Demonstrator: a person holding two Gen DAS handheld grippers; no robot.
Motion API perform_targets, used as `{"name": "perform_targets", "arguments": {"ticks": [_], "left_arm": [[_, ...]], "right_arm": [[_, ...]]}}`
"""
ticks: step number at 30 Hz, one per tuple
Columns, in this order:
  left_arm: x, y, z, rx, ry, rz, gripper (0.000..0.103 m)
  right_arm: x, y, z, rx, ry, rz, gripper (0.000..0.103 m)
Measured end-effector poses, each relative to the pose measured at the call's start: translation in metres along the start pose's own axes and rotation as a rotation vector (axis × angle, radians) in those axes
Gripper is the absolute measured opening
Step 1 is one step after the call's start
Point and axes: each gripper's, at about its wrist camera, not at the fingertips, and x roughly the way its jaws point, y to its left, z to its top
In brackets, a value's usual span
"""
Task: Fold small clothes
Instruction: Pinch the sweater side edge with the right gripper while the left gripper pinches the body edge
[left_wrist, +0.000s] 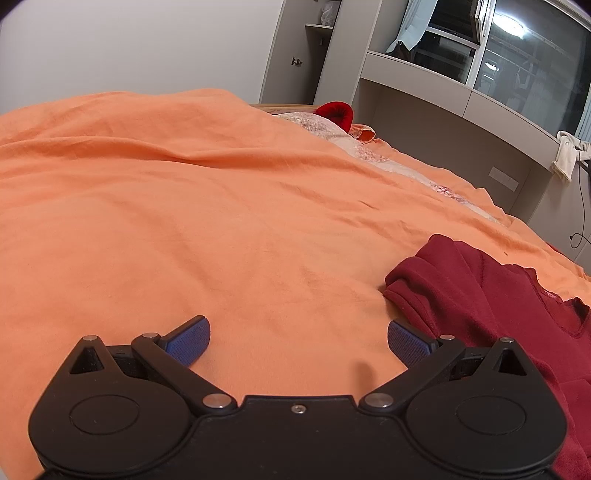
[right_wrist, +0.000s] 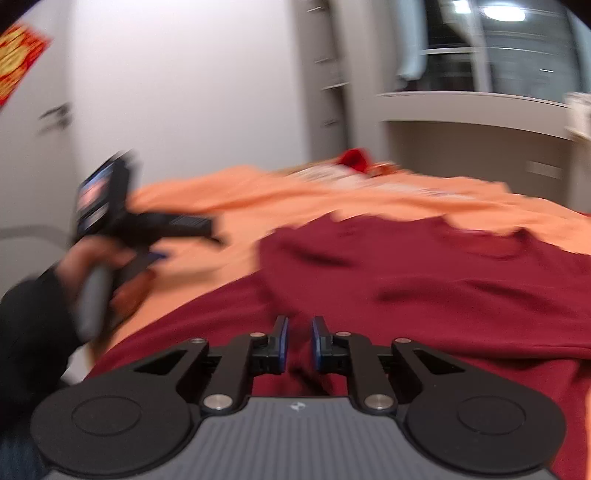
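The dark red garment (right_wrist: 424, 280) lies rumpled on the orange bed (left_wrist: 184, 203), lower right in the left wrist view. The right hand-held gripper (right_wrist: 298, 341) seems nearly closed, pinching a fold; the left hand-held gripper (left_wrist: 298, 341) waits open. Next, likely lifting that edge over.

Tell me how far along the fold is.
Nothing looks folded yet: the maroon garment lies rumpled on the orange bedspread. In hand: the right gripper has nearly closed over a ridge of it, though blur hides whether the fabric is pinched. The left gripper is open over bare bedspread, beside a sleeve. All folds remain.
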Motion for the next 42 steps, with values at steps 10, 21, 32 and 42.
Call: {"name": "perform_targets", "arguments": {"ticks": [10, 21, 32, 42], "left_arm": [[0.0, 0.005, 0.003, -0.028, -0.014, -0.064, 0.102], [0.044, -0.003, 0.024, -0.092, 0.004, -0.278, 0.086], [0.081, -0.018, 0.029, -0.084, 0.102, -0.38, 0.014], [0.043, -0.032, 0.03, -0.116, 0.055, -0.334, 0.005]], "right_arm": [[-0.021, 0.002, -0.002, 0.026, 0.011, 0.038, 0.06], [-0.018, -0.087, 0.001, 0.347, 0.007, -0.129, 0.054], [0.025, -0.064, -0.006, 0.214, 0.143, -0.067, 0.012], [-0.021, -0.071, 0.026, 0.193, -0.025, -0.08, 0.005]]}}
